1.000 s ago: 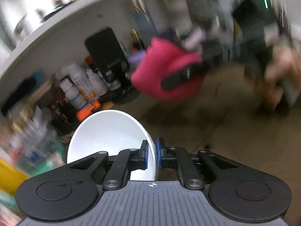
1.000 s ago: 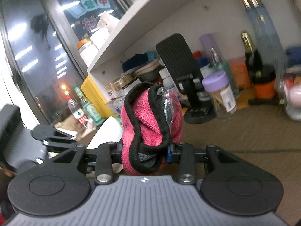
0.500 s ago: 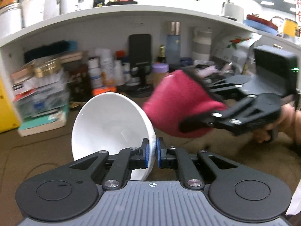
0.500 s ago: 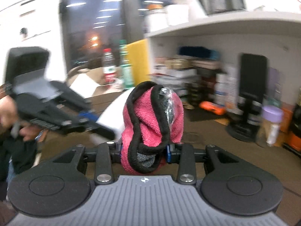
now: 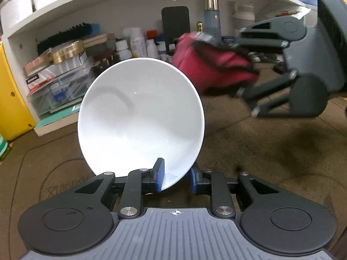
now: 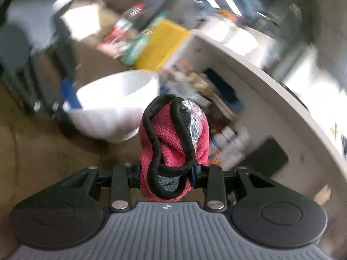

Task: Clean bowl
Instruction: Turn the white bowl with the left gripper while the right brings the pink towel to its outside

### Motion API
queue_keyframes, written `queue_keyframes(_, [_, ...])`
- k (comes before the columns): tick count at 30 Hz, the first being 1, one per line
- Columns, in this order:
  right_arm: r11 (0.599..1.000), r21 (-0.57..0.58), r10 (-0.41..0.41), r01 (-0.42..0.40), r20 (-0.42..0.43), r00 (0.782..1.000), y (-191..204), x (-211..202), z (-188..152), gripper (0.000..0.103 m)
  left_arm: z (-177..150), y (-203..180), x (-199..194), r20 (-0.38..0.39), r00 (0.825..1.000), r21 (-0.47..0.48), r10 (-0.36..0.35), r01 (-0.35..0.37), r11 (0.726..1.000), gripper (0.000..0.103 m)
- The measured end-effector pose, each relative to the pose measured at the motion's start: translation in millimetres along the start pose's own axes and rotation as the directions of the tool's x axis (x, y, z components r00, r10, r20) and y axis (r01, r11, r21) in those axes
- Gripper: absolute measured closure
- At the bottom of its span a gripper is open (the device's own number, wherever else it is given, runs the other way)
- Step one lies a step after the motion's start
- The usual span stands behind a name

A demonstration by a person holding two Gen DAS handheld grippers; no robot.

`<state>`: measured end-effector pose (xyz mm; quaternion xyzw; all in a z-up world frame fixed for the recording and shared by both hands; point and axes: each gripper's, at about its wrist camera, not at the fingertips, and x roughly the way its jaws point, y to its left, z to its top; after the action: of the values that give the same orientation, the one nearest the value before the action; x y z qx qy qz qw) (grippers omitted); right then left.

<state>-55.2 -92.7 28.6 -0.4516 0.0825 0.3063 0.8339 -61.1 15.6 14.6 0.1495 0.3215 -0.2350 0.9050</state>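
A white bowl [image 5: 141, 117] stands tilted on its edge over the brown mat, its inside facing the left wrist camera. My left gripper [image 5: 176, 177] has the bowl's lower rim between its blue pads. The jaws are opening, and the right pad stands clear of the wall. My right gripper [image 6: 166, 173] is shut on a bunched red cloth [image 6: 173, 138] with black trim. In the left wrist view the red cloth [image 5: 212, 65] hovers just behind and right of the bowl. The right wrist view is blurred, with the bowl [image 6: 117, 108] just left of the cloth.
A white shelf unit [image 5: 134, 2] packed with bottles, boxes and a brush lines the back. A black phone stand [image 5: 175, 21] sits under it. A yellow box [image 5: 10, 91] stands at far left. The brown mat [image 5: 271, 151] lies open to the right.
The left jaws have parted and the bowl now faces the left wrist camera more squarely. The right gripper has rolled and swung the cloth in close behind the bowl.
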Motion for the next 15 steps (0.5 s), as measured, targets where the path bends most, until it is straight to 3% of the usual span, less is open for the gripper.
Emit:
queue_keyframes(2, [0.997,-0.06,0.04,-0.038,0.024,0.999,9,-6,3,0.067,1,3,3,-0.016,0.999,0.014,0.044,-0.043,0.999,0.08])
queue_keyframes(6, [0.977,-0.037,0.214,-0.211,0.086,0.973,23,-32,1,0.068,3,10,9,-0.018,0.996,0.027,0.083,-0.082,0.996,0.082])
queue_keyframes(11, [0.936,0.273,0.198,-0.222,0.115,0.973,-1,-24,-4,0.068,10,1,18,-0.016,0.985,0.125,0.173,-0.17,0.978,0.078])
queue_keyframes(15, [0.798,0.558,0.187,-0.228,0.13,0.974,-43,-4,-37,0.067,18,4,35,-0.042,0.971,0.196,0.235,-0.223,0.955,0.082])
